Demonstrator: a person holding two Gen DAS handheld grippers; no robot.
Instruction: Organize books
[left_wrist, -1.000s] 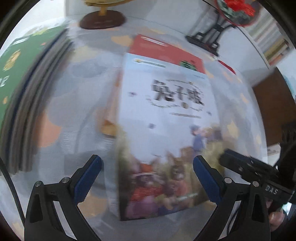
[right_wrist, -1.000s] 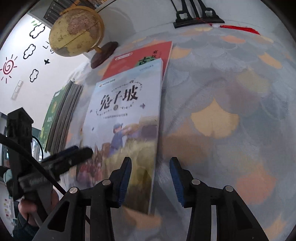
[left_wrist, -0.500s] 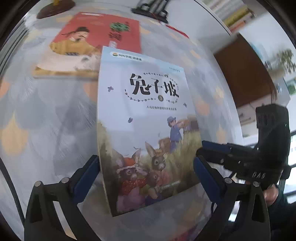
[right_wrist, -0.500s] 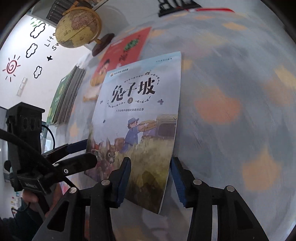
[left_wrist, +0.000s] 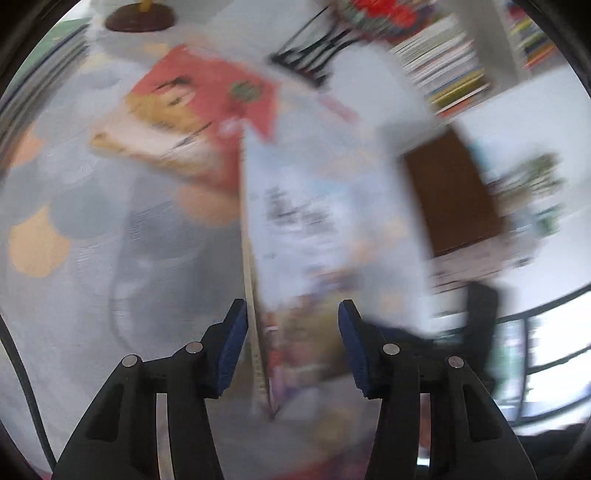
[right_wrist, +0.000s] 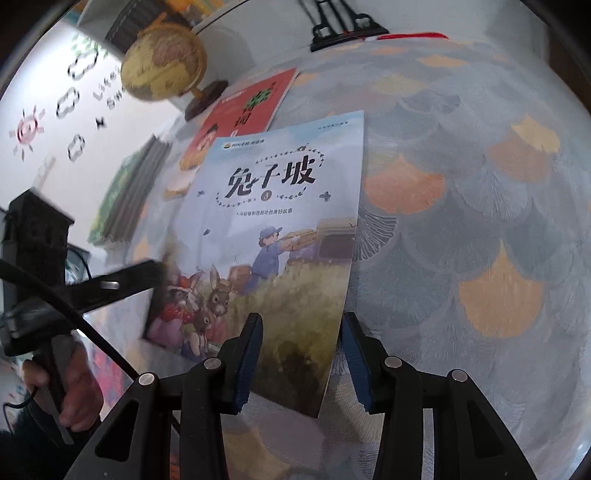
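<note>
A light-blue picture book (right_wrist: 280, 221) with rabbits on its cover is raised off the tablecloth (right_wrist: 480, 221). My right gripper (right_wrist: 301, 350) is shut on its lower right corner. In the blurred left wrist view the same book (left_wrist: 325, 229) stands steeply tilted, spine towards me. Its lower edge sits between the jaws of my left gripper (left_wrist: 293, 332), which are closing, with a thin gap still showing at each pad. A red book (right_wrist: 251, 107) lies flat behind it, also seen as the red book (left_wrist: 192, 107).
A globe (right_wrist: 162, 62) on a dark base stands at the back left. A stack of green books (right_wrist: 125, 199) lies at the left edge and a black stand (right_wrist: 343, 26) at the back. A hand (right_wrist: 74, 391) holds the left gripper. Bookshelves (left_wrist: 443, 66) and a brown cabinet (left_wrist: 450, 192) stand beyond the table.
The blue book came off the red book towards me with the right gripper and tipped up. The left jaws, wide before, have narrowed around its lower edge.
</note>
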